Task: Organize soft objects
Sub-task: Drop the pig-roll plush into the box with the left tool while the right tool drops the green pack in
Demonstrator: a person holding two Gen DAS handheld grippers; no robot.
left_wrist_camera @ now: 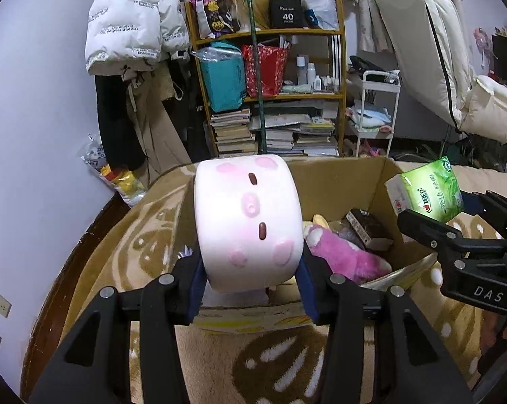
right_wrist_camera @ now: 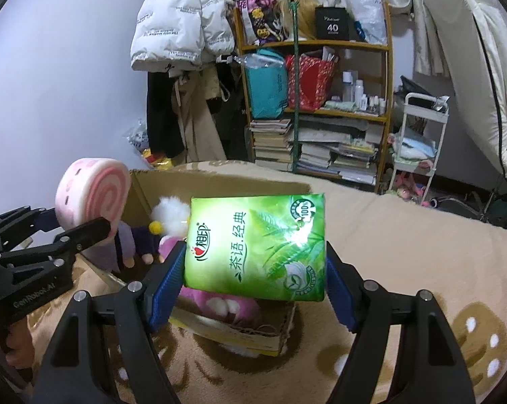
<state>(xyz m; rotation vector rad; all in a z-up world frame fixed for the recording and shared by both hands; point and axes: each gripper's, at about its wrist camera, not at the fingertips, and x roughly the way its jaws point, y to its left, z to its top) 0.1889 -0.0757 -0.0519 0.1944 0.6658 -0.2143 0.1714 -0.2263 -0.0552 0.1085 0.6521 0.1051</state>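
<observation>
The left gripper (left_wrist_camera: 250, 282) pinches the pink swirl cushion (left_wrist_camera: 248, 222) by its flat faces above the cardboard box (left_wrist_camera: 341, 175); it looks squashy and light. The right gripper (right_wrist_camera: 255, 279) pinches the green tissue pack (right_wrist_camera: 257, 245) (slippery wrapper, I'd guess) near the box's right side

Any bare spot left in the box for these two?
Crowded: pink plush and a dark packet fill the cardboard box floor in view. Free: the blanket right of the box, and the strip in front.
</observation>
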